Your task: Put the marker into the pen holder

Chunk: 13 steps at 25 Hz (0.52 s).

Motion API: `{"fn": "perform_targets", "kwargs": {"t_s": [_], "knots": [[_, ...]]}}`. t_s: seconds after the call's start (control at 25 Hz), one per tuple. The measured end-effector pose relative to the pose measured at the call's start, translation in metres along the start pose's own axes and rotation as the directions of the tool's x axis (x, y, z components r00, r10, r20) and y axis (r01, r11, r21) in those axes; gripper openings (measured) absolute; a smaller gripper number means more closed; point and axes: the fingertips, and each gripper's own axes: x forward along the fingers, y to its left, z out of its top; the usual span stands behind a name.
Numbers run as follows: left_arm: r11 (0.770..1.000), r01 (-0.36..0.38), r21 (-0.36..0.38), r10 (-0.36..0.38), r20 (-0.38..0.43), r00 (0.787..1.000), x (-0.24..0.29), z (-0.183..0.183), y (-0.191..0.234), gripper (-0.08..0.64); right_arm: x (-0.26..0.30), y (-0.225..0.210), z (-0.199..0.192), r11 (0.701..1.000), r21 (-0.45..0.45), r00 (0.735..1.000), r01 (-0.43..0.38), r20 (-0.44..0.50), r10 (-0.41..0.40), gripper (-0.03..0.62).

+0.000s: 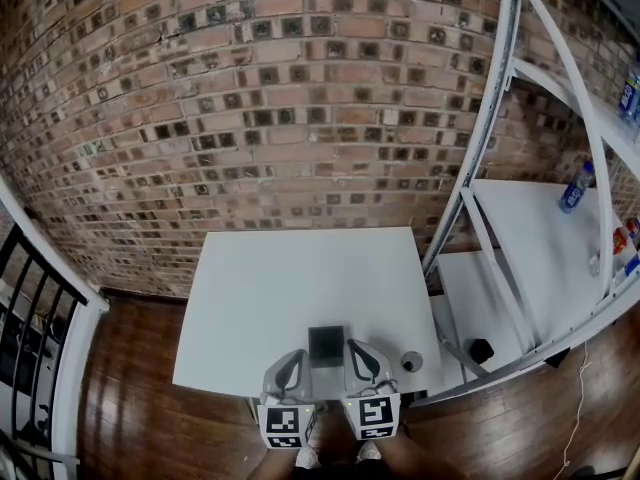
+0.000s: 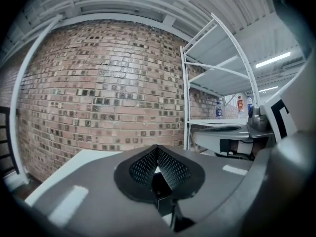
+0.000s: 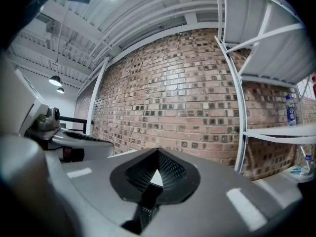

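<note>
Grippers: two. Your left gripper (image 1: 295, 360) and right gripper (image 1: 357, 352) sit side by side at the near edge of the table (image 1: 300, 278), tips toward the brick wall (image 1: 300, 88).
Left gripper state: in its own view the jaws are closed tip to tip, with nothing between them.
Right gripper state: the same, jaws pressed together and empty.
Marker cubes: two, the left cube (image 1: 283, 423) and the right cube (image 1: 373, 415), nearest to you.
Pen holder: one dark square thing, most likely the pen holder (image 1: 326, 346) seen from above. It stands between your two grippers, close to both.
Marker: you cannot pick out the marker in any of the three views.
Small round thing: one grey round thing (image 1: 411, 362) just right of your right gripper, near the table's corner. It is too small to name.
Shelving: one white shelving unit (image 1: 480, 148) right of the table, with one black thing (image 1: 481, 349) on its low shelf.
Bottles: at least two, a blue bottle (image 1: 575, 186) on a middle shelf and another bottle (image 1: 630, 93) higher up.
Head view only: the table top, the holder, the round thing and the wooden floor (image 1: 130, 408).
Gripper views only: the ceiling lights (image 3: 56, 80), and each gripper's view of the other at its inner edge.
</note>
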Motion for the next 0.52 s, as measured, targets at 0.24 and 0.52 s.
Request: {"fn": "perform_targets", "kwargs": {"t_s": [0.24,0.52], "knots": [[1.0,-0.005,0.005,0.005,0.003,1.0,-0.0037,0.0,-0.002,0.014,-0.0037,0.002,0.0013,1.0,-0.005,1.0,-0.004,0.002,0.004,0.002],[1.0,-0.005,0.004,0.005,0.006,1.0,-0.0073,0.0028,-0.0065,0.014,-0.0048,0.0022,-0.0041,1.0,-0.002,1.0,-0.01,0.004,0.01,0.002]]}}
